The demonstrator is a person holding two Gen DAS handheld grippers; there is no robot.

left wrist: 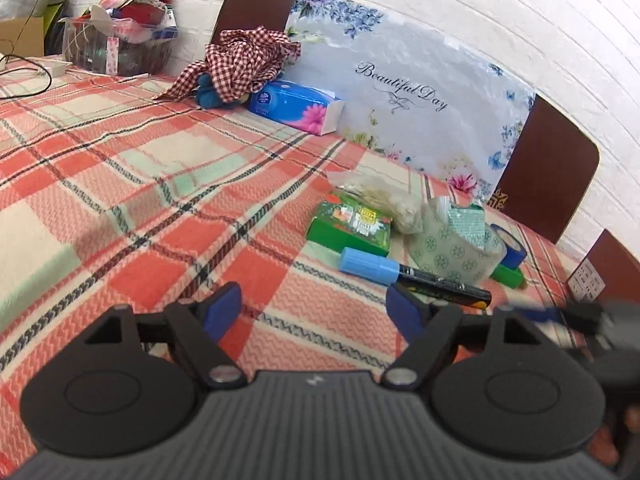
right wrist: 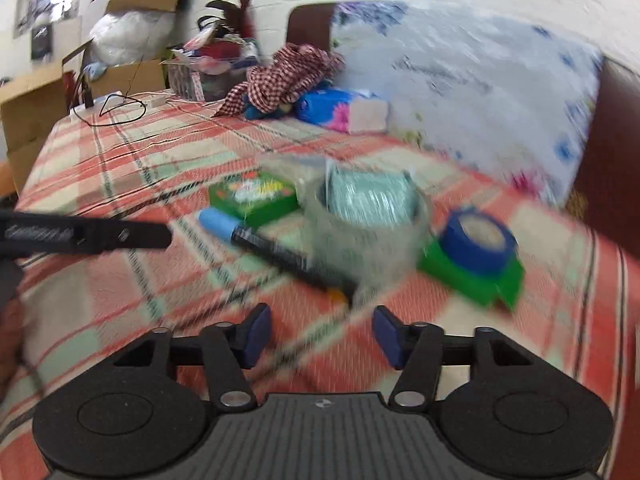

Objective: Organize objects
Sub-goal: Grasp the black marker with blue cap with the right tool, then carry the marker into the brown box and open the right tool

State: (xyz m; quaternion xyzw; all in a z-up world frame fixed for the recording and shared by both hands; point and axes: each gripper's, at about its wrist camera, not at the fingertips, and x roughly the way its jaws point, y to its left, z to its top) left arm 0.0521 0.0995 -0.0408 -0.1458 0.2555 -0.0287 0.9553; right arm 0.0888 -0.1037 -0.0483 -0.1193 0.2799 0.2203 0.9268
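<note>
The left gripper [left wrist: 314, 312] is hovering low over the plaid tablecloth [left wrist: 120, 184], its blue pads spread wide with nothing between them. The right gripper [right wrist: 320, 334] is likewise hanging released above the cloth, jaws apart and empty; its view is blurring.

Just ahead of both grippers a marker [left wrist: 412, 274] with a light blue cap is lying flat, its black barrel pointing toward the right gripper. Touching it on the far side, a clear tape roll [right wrist: 366, 232] is standing on its edge rim-up, with a pale green packet [right wrist: 368, 198] sitting inside it. To the left of the roll a green box [left wrist: 350, 226] is lying flat, and a clear bag [left wrist: 380, 196] of pale contents is resting against its far edge. To the right of the roll a blue tape roll [right wrist: 478, 244] is sitting on top of a green block [right wrist: 472, 280].

Farther back, a tissue pack [left wrist: 296, 106] is lying near a checked cloth [left wrist: 244, 62] heaped over something blue. A floral board [left wrist: 420, 92] is leaning against brown chairs [left wrist: 552, 164] by the white wall. At the far corner a clear bin [left wrist: 120, 46] of odds and ends is standing.
</note>
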